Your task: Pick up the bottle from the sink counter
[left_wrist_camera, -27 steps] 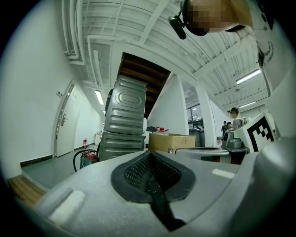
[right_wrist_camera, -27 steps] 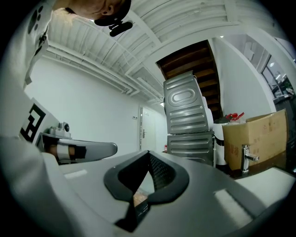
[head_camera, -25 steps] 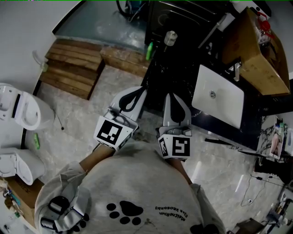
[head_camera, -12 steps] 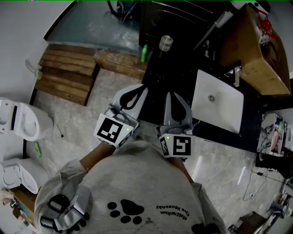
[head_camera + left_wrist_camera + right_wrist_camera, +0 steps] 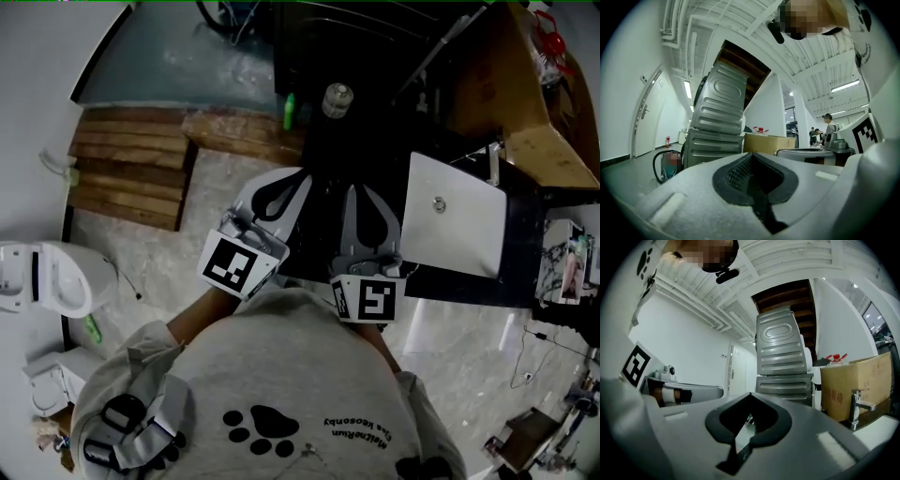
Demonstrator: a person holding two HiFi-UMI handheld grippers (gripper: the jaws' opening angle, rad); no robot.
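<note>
bottle: pale bottle (image 5: 337, 98), seen from above, stands at the far end of the dark surface (image 5: 323, 155); nothing touches it
beside it: small green item (image 5: 290, 110) near its left, at the surface edge; can't tell what it is
sink: white basin (image 5: 455, 216) to the right and nearer the person than the bottle, tap (image 5: 491, 164) at its far rim
left hand-held gripper: (image 5: 292, 180) jaws pressed together, nothing between them, held over the near edge of the surface, well short of the bottle
right hand-held gripper: (image 5: 361, 190) jaws together too, empty, just beside the left one, pointing toward the bottle
further out: cardboard box (image 5: 525, 84) behind the sink, wooden pallet (image 5: 131, 178) on the floor to the left, toilet (image 5: 47, 277) far left
step: looks like the approach; pickup not yet started
next: probably reach forward to the far end, spread one pair of jaws first, then close round the bottle's body without hitting the green item
</note>
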